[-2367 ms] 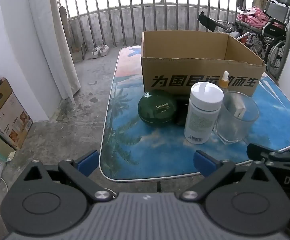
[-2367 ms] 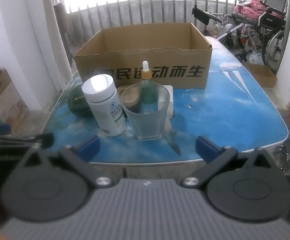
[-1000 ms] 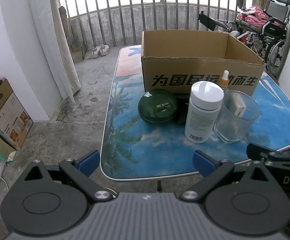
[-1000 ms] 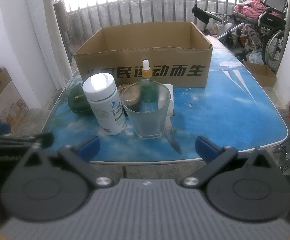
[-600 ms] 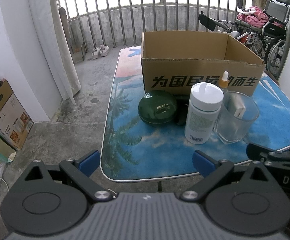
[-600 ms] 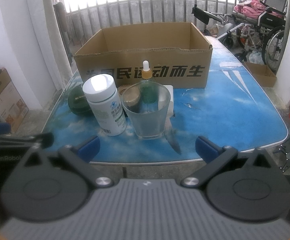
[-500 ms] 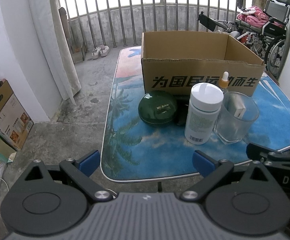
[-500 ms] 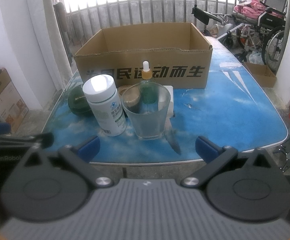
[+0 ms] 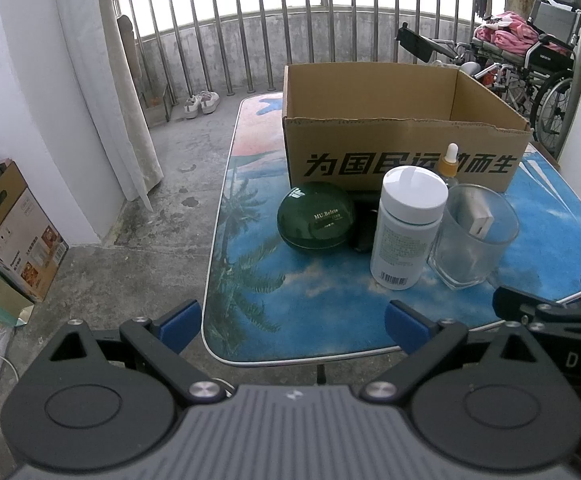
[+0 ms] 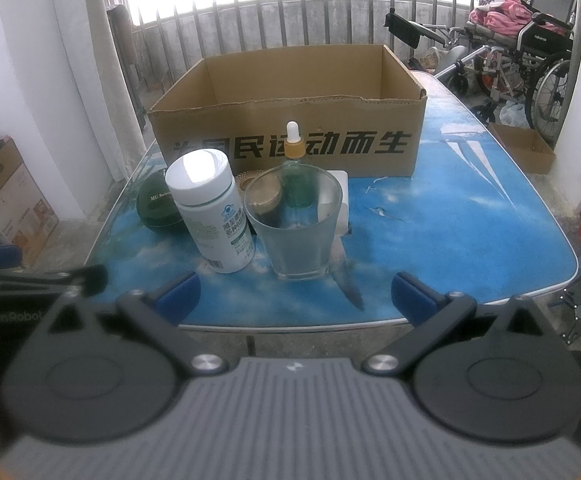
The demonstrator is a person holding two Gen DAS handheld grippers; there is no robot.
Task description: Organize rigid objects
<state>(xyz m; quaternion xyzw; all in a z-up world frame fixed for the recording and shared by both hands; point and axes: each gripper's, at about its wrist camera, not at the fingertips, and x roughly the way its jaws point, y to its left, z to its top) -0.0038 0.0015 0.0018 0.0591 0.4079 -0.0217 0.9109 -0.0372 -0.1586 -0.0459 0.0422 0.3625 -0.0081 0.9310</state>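
An open cardboard box (image 9: 402, 152) (image 10: 290, 136) stands at the back of the blue table (image 9: 258, 280) (image 10: 450, 220). In front of it stand a white pill bottle (image 9: 406, 228) (image 10: 214, 216), a clear glass (image 9: 472, 236) (image 10: 298, 228), a dark green round case (image 9: 315, 218) (image 10: 155, 204), a dropper bottle (image 9: 450, 160) (image 10: 293, 144), a white block (image 10: 342, 200) and a small gold-lidded jar (image 10: 264, 196). My left gripper (image 9: 292, 326) is open and empty at the table's near left edge. My right gripper (image 10: 294, 296) is open and empty, just short of the glass.
A wheelchair (image 9: 546, 64) (image 10: 530, 52) with pink cloth stands at the back right. Cardboard boxes (image 9: 6, 220) sit on the concrete floor to the left. Metal railing (image 9: 290, 32) runs behind the table. A small box (image 10: 524, 152) lies on the floor to the right.
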